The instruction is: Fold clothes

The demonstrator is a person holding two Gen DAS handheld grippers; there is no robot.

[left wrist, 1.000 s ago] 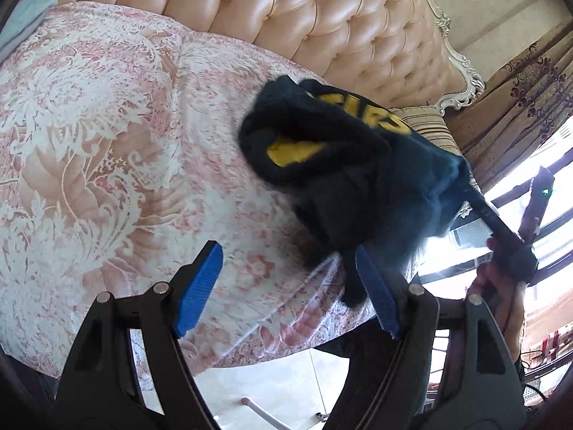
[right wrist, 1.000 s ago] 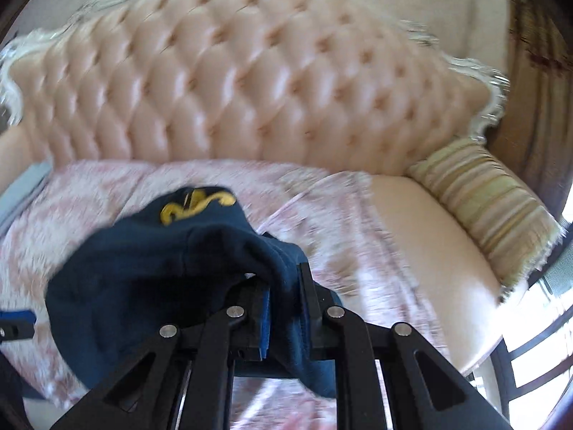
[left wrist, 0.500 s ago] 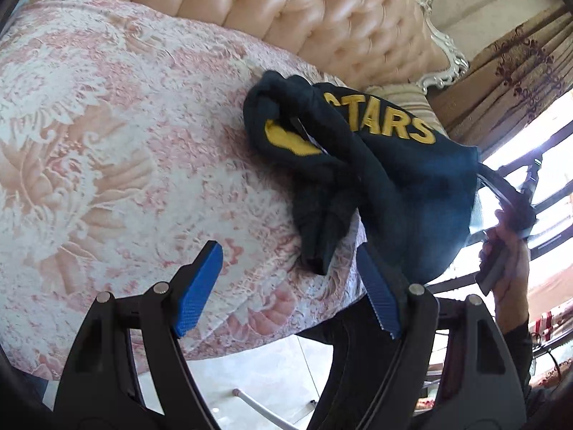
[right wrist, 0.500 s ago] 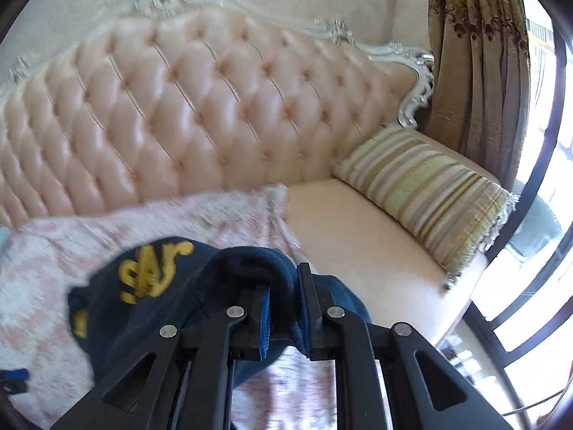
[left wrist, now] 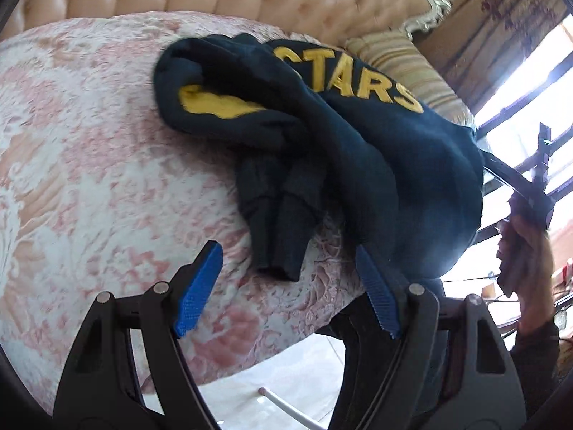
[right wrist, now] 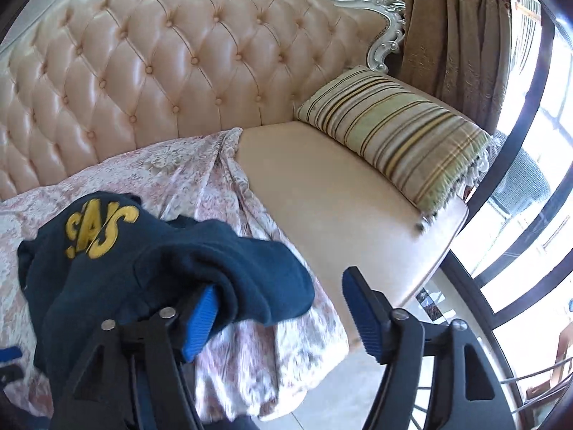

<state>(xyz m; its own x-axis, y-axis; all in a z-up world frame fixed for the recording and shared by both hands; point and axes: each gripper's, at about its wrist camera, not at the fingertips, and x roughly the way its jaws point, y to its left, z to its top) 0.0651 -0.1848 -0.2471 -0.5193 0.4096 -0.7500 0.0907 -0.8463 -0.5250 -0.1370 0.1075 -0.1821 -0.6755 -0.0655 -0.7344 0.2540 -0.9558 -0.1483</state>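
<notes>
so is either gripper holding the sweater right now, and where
Neither. Both the left gripper and right gripper are open; the navy sweater only drapes over one right finger.

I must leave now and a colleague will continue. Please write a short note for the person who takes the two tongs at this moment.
Left tongs: open, empty, hovering over the front edge of the sofa near the sweatshirt cuffs.
Right tongs: open; the cloth drapes over one finger but is not clamped.
Navy sweatshirt: a crumpled heap on the pink floral cover, partly hanging over the front edge, beside the striped cushion.
Done: garment brought onto the sofa.
Left: spread it flat, fold sleeves in, fold the body.
</notes>
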